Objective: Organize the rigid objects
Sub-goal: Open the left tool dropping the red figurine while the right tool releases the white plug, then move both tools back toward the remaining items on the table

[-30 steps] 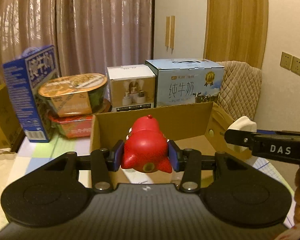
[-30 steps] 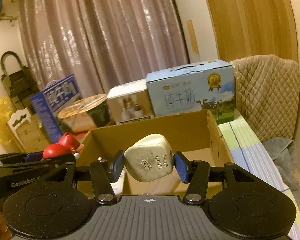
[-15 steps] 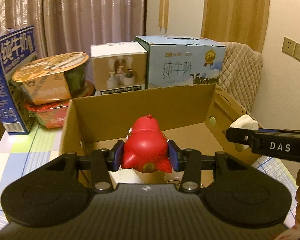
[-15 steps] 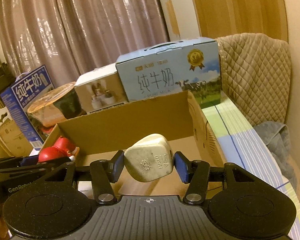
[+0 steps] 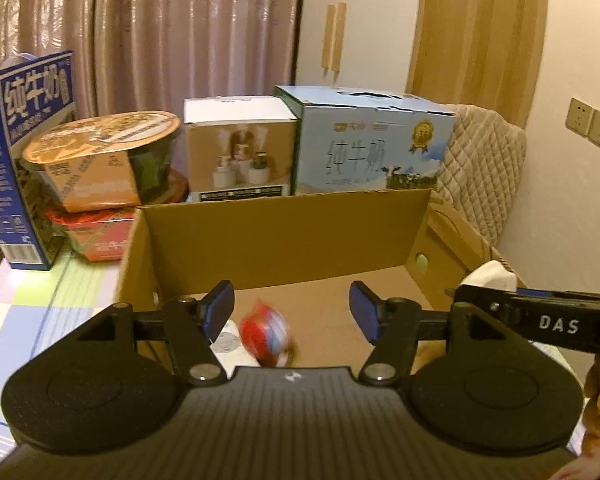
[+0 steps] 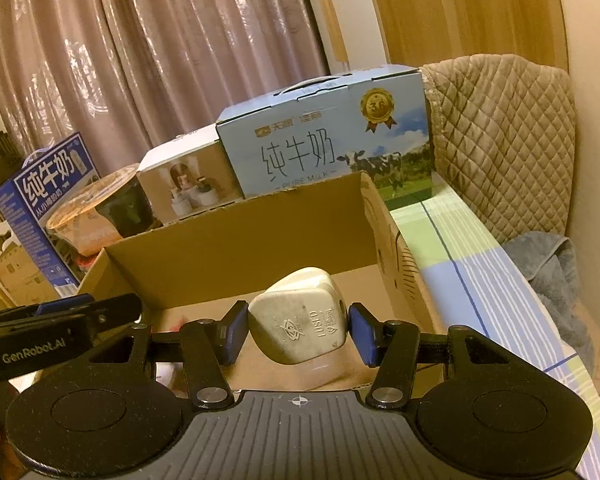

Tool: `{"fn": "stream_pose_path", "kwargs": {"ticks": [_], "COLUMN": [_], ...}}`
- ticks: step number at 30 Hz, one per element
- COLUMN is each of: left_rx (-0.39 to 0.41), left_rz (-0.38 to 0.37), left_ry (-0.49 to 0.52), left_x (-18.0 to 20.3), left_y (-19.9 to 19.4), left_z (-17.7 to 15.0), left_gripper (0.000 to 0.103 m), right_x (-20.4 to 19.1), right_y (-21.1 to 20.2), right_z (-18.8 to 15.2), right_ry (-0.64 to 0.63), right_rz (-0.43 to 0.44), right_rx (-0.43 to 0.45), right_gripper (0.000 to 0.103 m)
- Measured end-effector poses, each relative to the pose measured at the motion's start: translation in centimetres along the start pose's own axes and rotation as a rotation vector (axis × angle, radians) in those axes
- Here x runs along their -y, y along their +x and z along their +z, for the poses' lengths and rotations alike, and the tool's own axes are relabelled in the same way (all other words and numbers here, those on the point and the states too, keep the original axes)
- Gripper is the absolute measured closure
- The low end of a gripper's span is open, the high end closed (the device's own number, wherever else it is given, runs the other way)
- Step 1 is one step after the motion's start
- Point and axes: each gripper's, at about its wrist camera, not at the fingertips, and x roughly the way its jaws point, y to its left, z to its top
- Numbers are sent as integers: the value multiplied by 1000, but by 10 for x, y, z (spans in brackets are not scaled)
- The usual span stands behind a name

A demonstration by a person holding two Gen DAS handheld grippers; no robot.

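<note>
Left claw opening, red toy dropping free into cardboard box. Right claw grips white plug above box; hard, smooth, light — you hold flat sides.

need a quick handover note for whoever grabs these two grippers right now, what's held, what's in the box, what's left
Left gripper: jaws opening, nothing between the pads; the red toy is blurred below them, inside the cardboard box beside a white item.
Right gripper: shut on the white plug, held over the box.
Done: red toy released into the box.
Left: probably open the right gripper to drop the plug in, then pull both grippers back.
</note>
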Motion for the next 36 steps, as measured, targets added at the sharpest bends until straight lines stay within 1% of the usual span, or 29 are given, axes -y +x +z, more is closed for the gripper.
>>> {"fn": "stream_pose_path", "kwargs": {"ticks": [5,13,16,17,19,20,21,24,29,30,36], "left_rx": [-3,-4,-5,-5,-3,-2,0,6,16,17,23], "left_rz": [17,21,23,27,38,42,49,62,77,81,100], "left_ry": [-2,9,9,11,12,10,8,12,21,25,38], "left_x": [-7,-9,-11,-11,-13,-14,-15,-18,-18,-18,-19], "left_y": [-4,-5,-6,-7,-8,-9,-10,-15,-27,-30,-51], "left_z": [0,-1,-1,-2,-2,-2,-2,-2,-4,-5,-15], "left_gripper": [44,44,44,44,43,42,39,36,32,30,26], "right_x": [-3,-7,-5,-3,-1,0,0,0,0,0,-2], "right_y": [-2,1,2,2,-2,-6,-9,-16,-27,-29,-53], "right_z": [1,1,1,1,2,3,4,8,7,7,-4], "right_ry": [3,11,38,49,70,78,78,77,74,73,74], "right_rz": [11,18,41,55,65,68,68,57,41,38,40], "right_rx": [1,-8,3,10,48,72,91,114,126,127,131], "right_gripper": [52,52,52,50,27,24,23,23,23,23,23]}}
